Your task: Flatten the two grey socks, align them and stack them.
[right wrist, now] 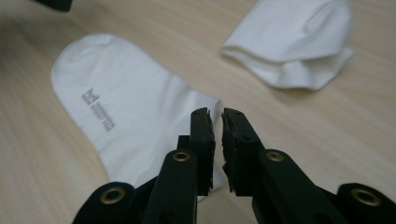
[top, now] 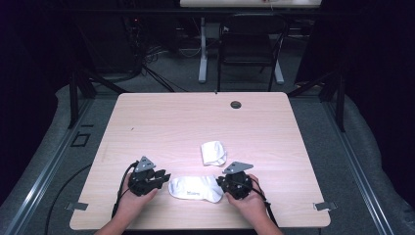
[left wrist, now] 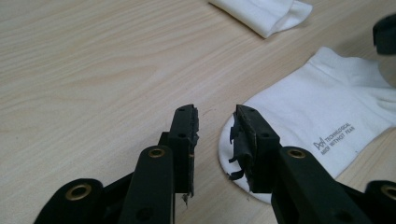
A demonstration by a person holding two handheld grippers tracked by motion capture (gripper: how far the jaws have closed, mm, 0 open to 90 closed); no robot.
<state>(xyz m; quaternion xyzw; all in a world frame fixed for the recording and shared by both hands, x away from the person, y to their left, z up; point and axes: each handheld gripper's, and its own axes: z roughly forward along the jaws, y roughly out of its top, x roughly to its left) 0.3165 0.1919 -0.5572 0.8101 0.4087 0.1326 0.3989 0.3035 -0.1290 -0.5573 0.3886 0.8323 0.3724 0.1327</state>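
Flat sock (top: pixel 195 188) lies loose between both sets of spread fingers.
Left gripper (left wrist: pixel 215 133) and right gripper (right wrist: pixel 217 128) pinch nothing; a careless regrip could bunch it toward the folded sock (top: pixel 214 152) beyond the fingertips.

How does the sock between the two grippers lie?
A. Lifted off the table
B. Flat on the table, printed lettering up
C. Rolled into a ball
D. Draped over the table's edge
B: the flat sock lies spread on the table, its grey lettering facing up.

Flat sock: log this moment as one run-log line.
flat sock: spread on table | left gripper: jaws open at toe | right gripper: jaws slightly apart at cuff | folded sock: behind, apart
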